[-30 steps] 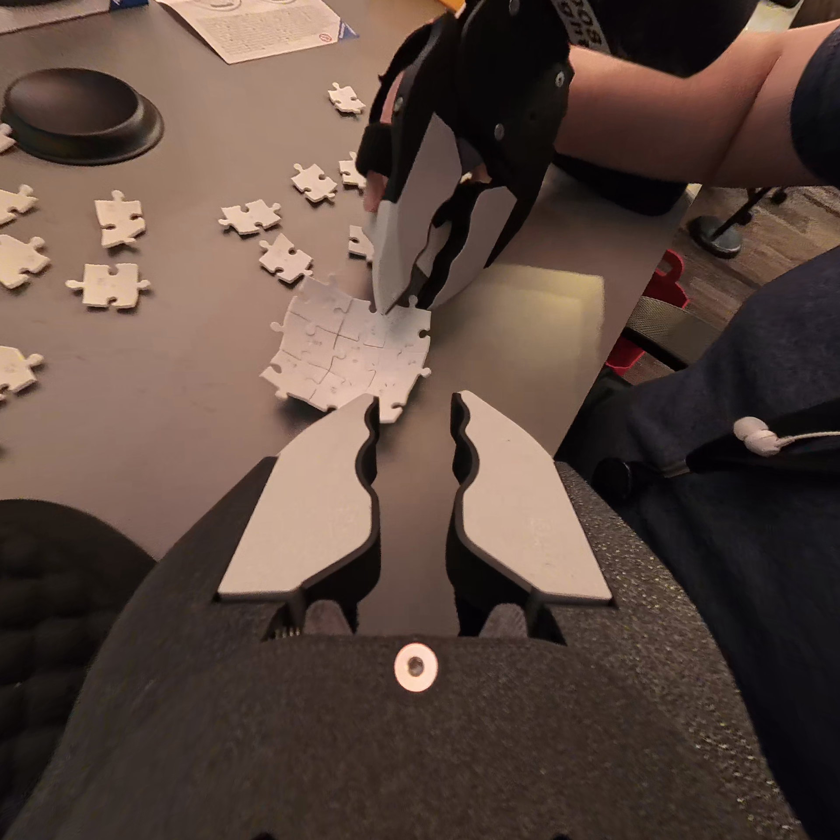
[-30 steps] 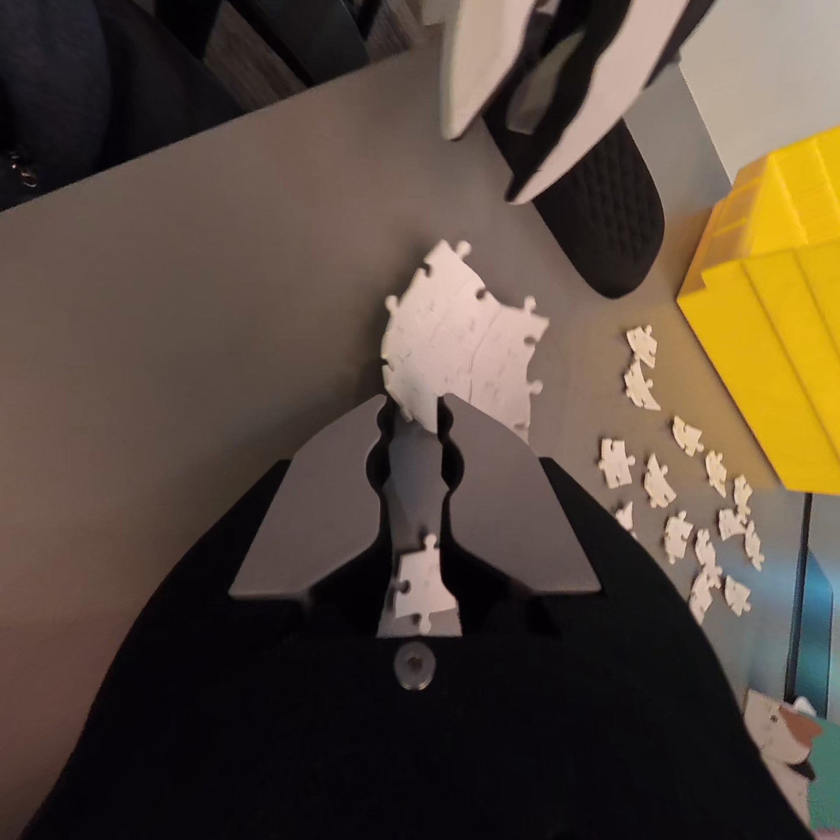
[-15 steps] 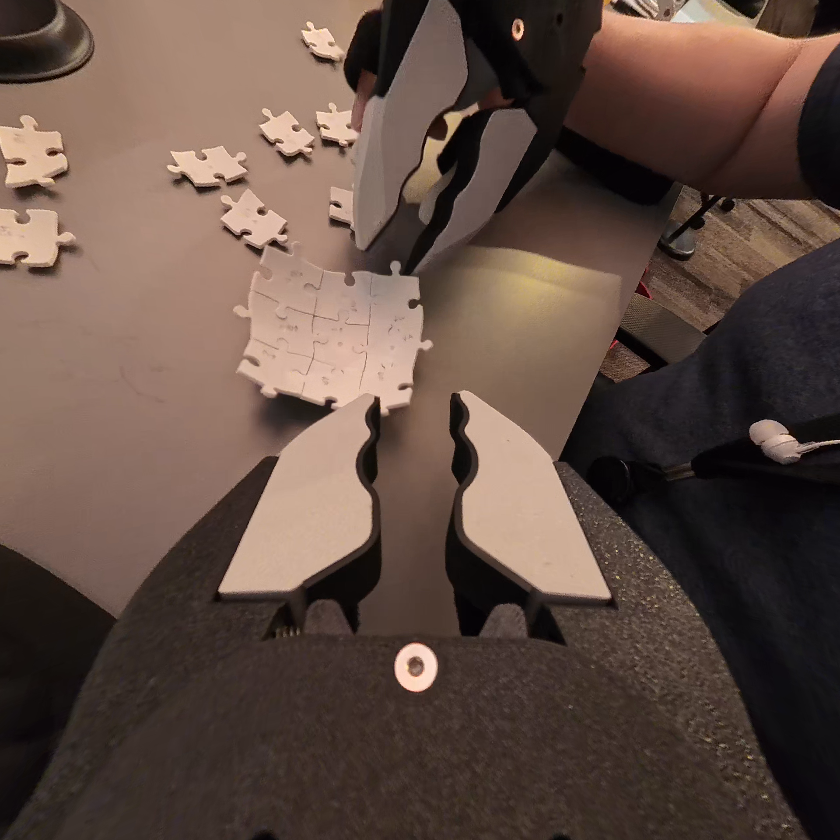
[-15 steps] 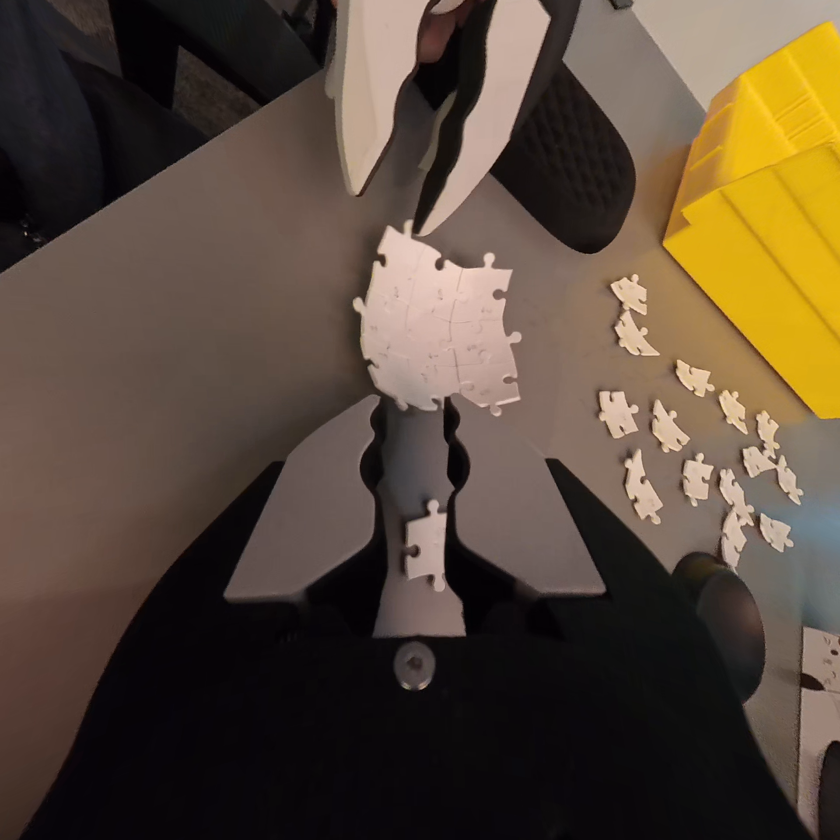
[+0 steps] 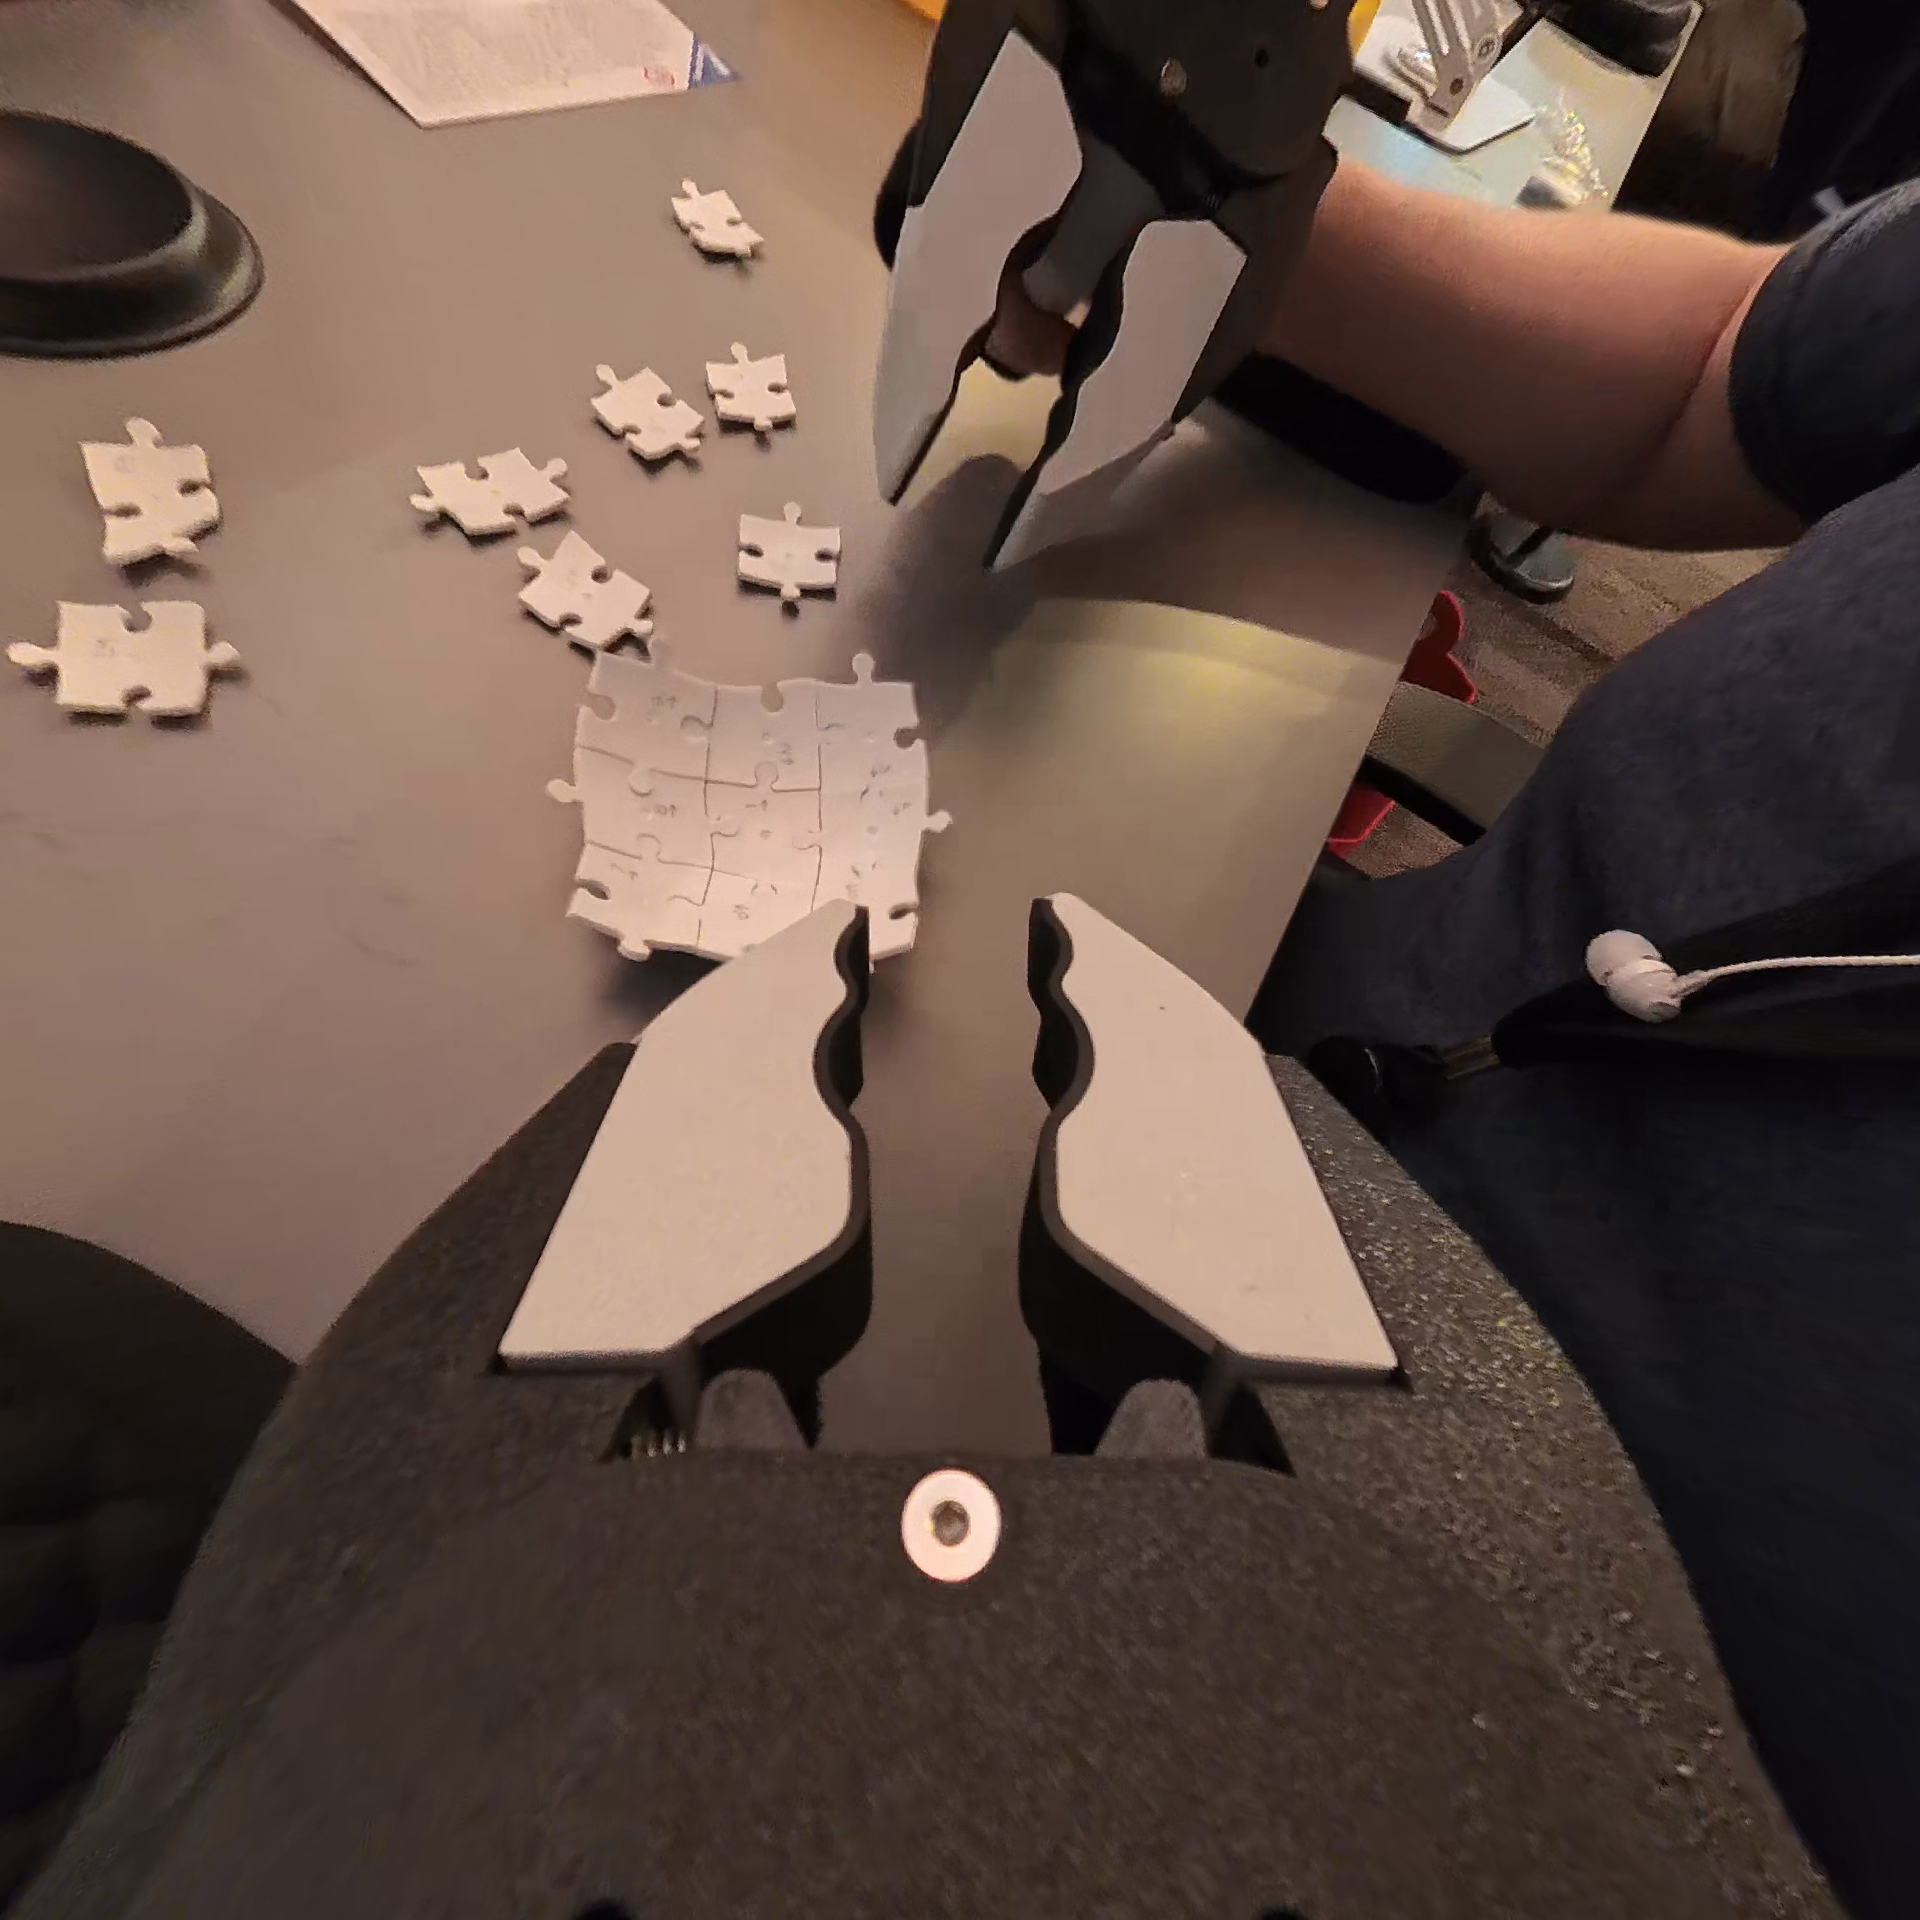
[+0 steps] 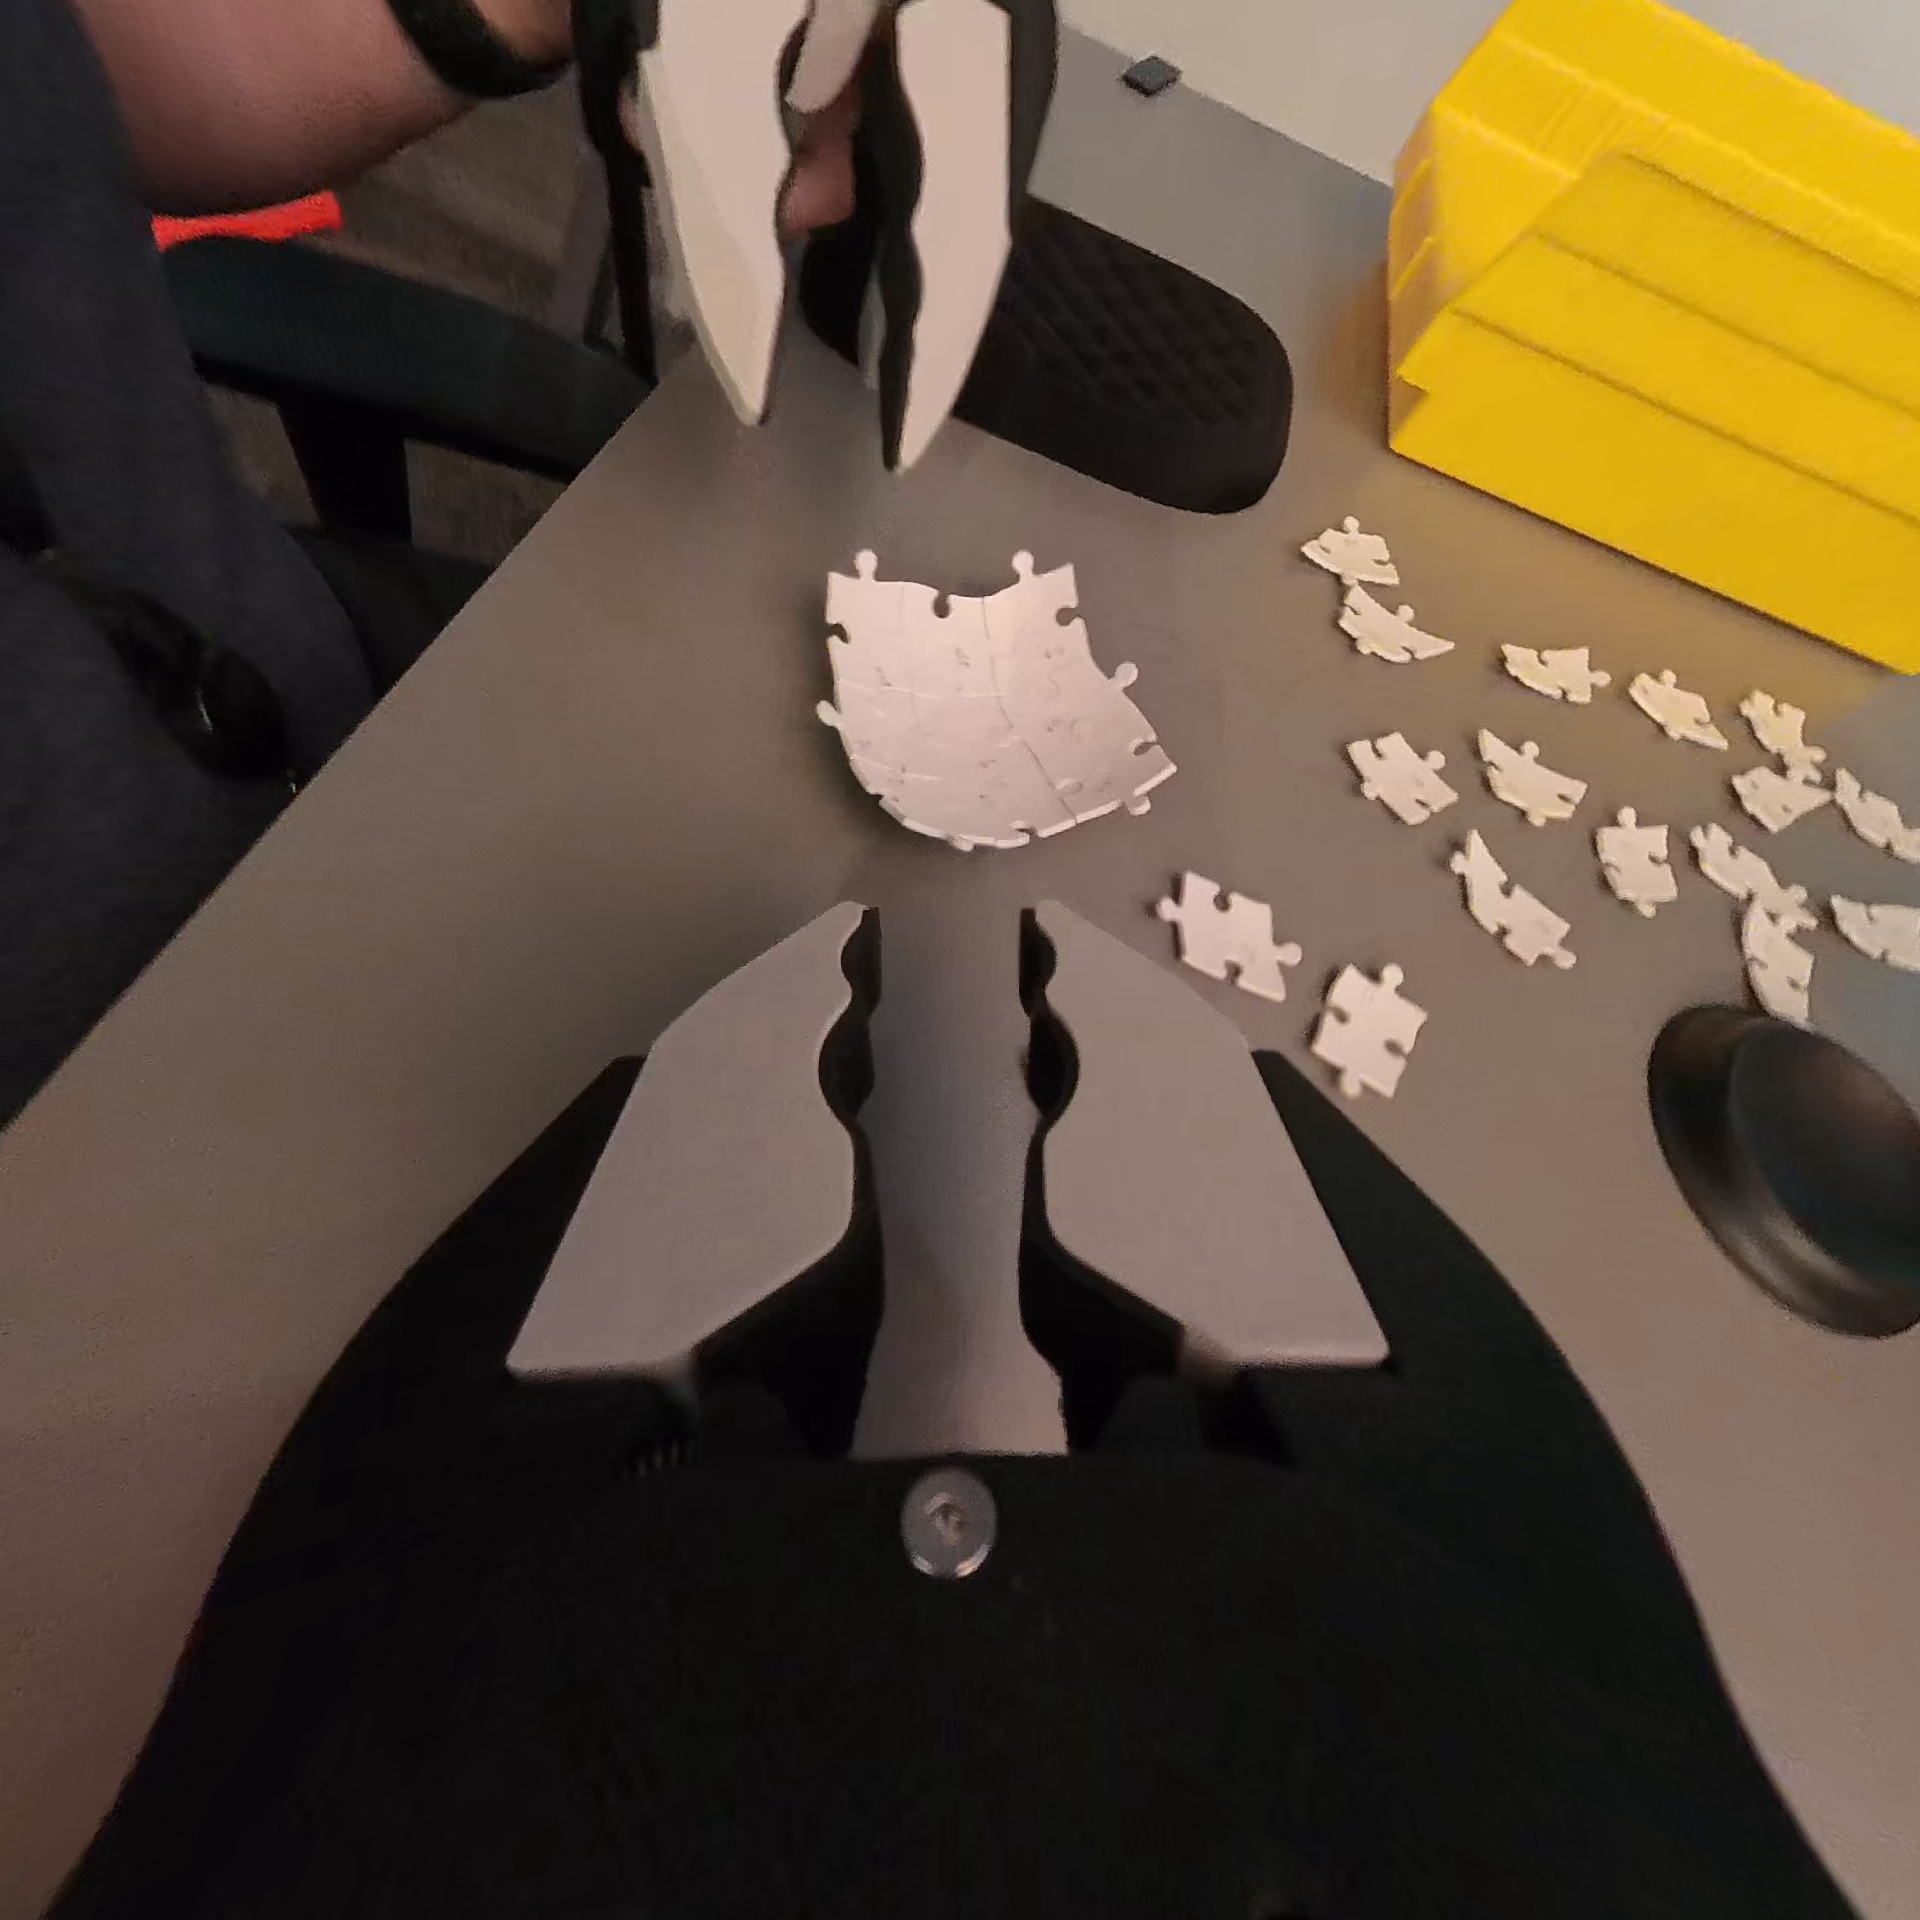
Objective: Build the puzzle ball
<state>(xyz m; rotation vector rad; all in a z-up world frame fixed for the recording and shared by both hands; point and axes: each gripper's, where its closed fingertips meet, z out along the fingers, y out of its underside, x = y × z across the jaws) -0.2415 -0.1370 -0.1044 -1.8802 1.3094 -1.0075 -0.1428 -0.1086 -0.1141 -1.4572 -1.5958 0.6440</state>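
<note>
A curved white patch of joined puzzle pieces lies on the grey table; it also shows in the right wrist view. My left gripper is open and empty, its left fingertip just over the patch's near edge. My right gripper is open and empty, a little short of the patch. Each gripper shows opposite in the other's view, raised above the table: the right gripper and the left gripper. Loose white pieces lie scattered beyond and beside the patch.
A black round stand sits at the far left, also at right. A printed sheet lies at the back. Yellow bins stand at the table's far right. A black chair arm and the table edge are close. My right fingertips sit around 11 centimetres from my left ones.
The right gripper has lifted and pulled back from the patch's edge. The single piece seen between its fingers earlier is out of that gap. The left gripper stays near the patch.
</note>
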